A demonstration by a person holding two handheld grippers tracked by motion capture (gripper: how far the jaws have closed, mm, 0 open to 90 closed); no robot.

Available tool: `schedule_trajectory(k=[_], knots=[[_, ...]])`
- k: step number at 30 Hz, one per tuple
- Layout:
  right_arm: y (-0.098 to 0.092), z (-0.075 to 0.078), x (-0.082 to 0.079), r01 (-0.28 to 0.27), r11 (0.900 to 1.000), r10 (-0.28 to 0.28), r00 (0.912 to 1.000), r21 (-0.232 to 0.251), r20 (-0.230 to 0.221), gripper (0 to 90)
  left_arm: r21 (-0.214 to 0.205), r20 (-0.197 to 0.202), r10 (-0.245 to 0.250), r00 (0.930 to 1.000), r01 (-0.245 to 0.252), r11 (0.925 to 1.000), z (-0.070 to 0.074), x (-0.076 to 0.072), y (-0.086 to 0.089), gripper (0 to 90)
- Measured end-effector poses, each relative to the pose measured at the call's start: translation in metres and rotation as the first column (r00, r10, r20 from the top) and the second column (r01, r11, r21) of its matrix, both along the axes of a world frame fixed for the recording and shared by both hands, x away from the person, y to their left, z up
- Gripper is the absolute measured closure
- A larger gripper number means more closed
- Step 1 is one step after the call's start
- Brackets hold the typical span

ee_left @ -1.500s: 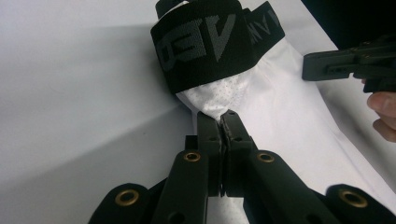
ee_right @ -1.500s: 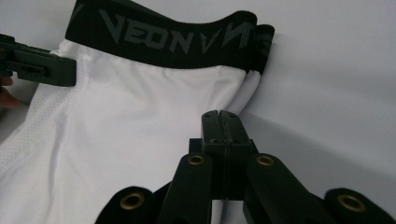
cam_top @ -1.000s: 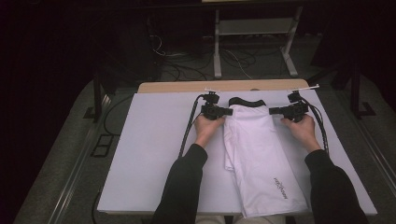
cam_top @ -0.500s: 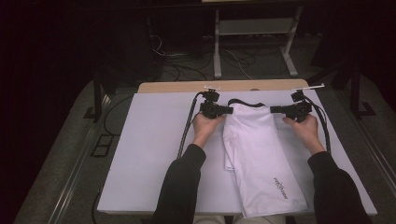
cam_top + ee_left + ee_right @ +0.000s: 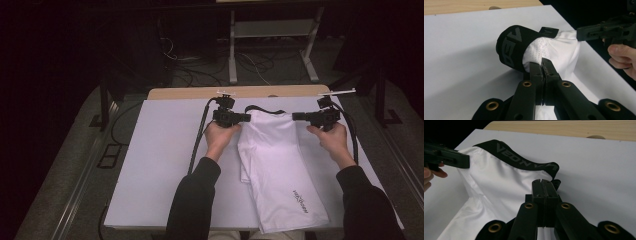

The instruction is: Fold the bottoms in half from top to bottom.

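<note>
Both grippers rising slightly since earlier frame, lifting waistband end of white shorts (image 5: 280,165) off bench (image 5: 160,165).

High view: left gripper (image 5: 245,118) and right gripper (image 5: 296,116) holding the two top corners of shorts; legs lying on bench, trailing toward person.

Left gripper view: jaws pressed together, pinching white fabric just beside black waistband (image 5: 510,46); other gripper gripping far corner.

Right gripper view: jaws pressed together, pinching shorts' edge just below waistband end.
</note>
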State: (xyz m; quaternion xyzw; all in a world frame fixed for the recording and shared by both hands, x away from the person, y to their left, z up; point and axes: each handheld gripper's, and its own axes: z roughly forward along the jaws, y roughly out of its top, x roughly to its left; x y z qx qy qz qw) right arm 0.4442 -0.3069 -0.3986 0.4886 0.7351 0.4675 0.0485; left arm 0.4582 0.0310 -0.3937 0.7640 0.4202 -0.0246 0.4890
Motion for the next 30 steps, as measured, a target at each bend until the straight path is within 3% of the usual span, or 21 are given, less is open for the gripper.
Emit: schedule_trajectory(k=[3, 30], knots=[[0.0, 0.004, -0.005, -0.004, 1.0, 0.004, 1.0, -0.006, 0.005, 89.0, -0.021, -0.004, -0.003, 1.0, 0.003, 0.9998, 0.002, -0.005, 0.0, 87.3], [-0.005, 0.015, -0.043, -0.035, 0.9989, 0.037, 0.9986, -0.032, 0.037, 89.0, 0.004, 0.039, -0.052, 0.9979, 0.052, 0.9987, 0.022, -0.039, -0.006, 87.3]])
